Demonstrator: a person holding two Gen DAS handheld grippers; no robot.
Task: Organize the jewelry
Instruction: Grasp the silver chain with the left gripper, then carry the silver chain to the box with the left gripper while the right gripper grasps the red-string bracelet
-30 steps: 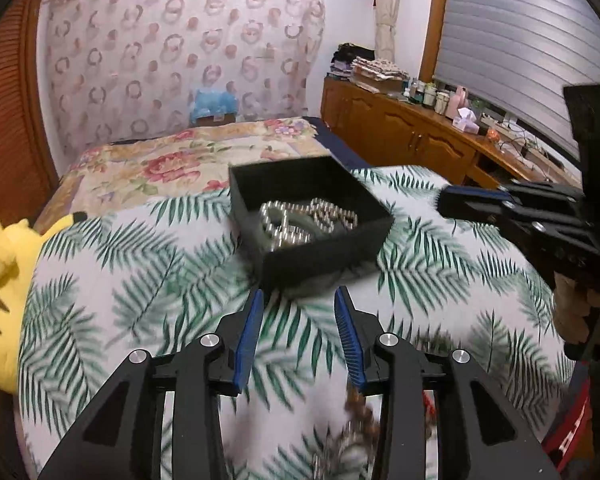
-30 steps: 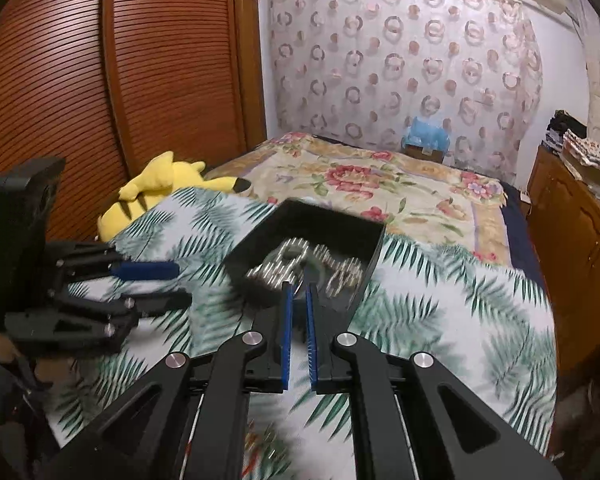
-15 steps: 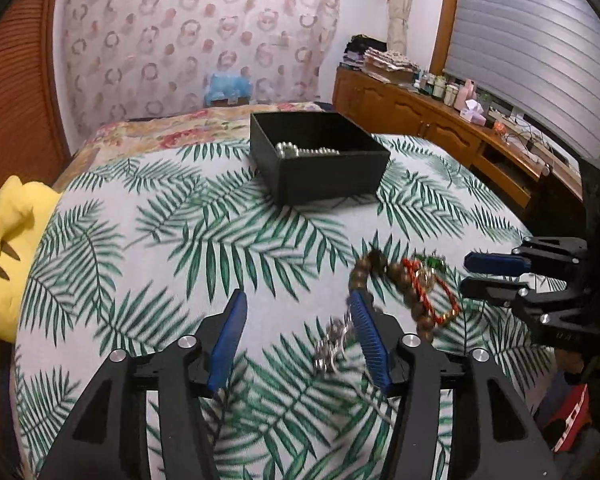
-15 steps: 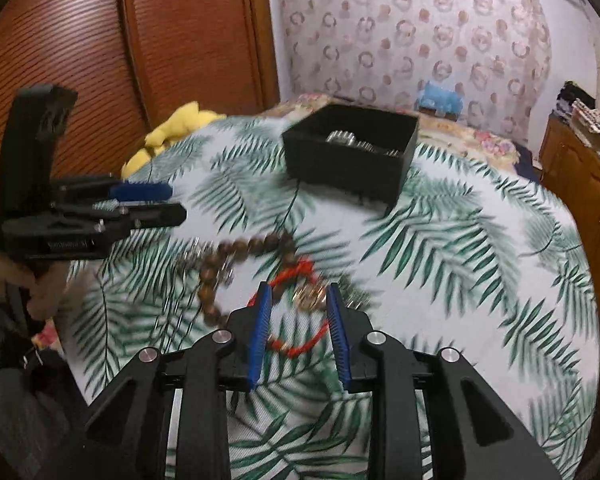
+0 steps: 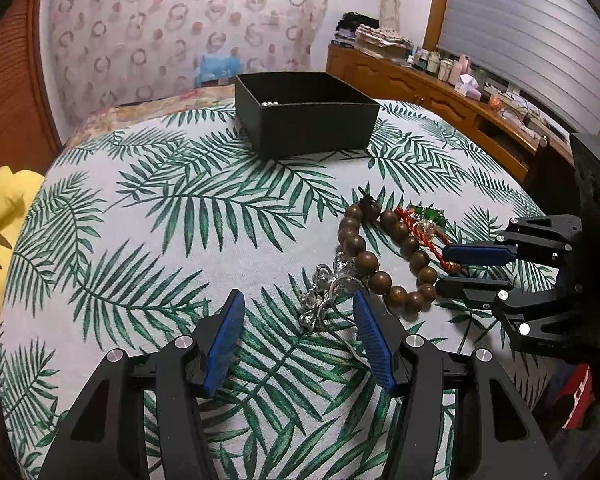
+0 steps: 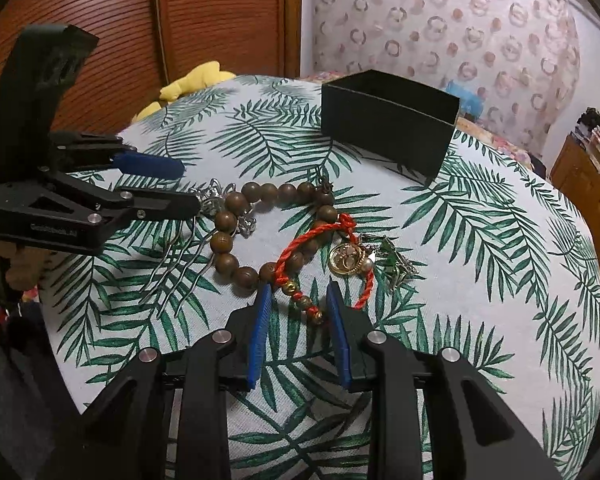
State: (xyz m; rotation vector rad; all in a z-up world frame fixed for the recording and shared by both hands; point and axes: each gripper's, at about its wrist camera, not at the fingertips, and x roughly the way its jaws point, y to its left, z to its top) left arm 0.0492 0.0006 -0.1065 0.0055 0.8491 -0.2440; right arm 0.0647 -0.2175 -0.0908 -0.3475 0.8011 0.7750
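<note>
A pile of jewelry lies on the palm-leaf tablecloth (image 5: 160, 240). It holds a brown wooden bead bracelet (image 5: 366, 258) (image 6: 224, 242), a red cord bracelet (image 6: 300, 244) (image 5: 424, 236), a silver hair comb (image 5: 324, 300) (image 6: 180, 264), a gold pendant (image 6: 346, 260) and a green piece (image 6: 394, 264). My left gripper (image 5: 298, 304) (image 6: 188, 186) is open, low over the silver comb's ornate end. My right gripper (image 6: 299, 292) (image 5: 446, 270) is open with the red bracelet's gold-beaded end between its fingertips, the pads not pressing. A black box (image 5: 308, 120) (image 6: 388, 128) stands farther back with silver beads inside.
A yellow plush toy (image 5: 0, 232) (image 6: 196, 80) lies off the table's left edge. A flowered bed (image 5: 148, 108) lies behind the table, and a wooden cabinet (image 5: 420, 84) with bottles runs along the right wall. A person's hand (image 6: 24, 268) holds the left gripper.
Both grippers have come down and back from over the black box to the jewelry pile. The right gripper, shut a second ago, has opened; the left has opened wider.
</note>
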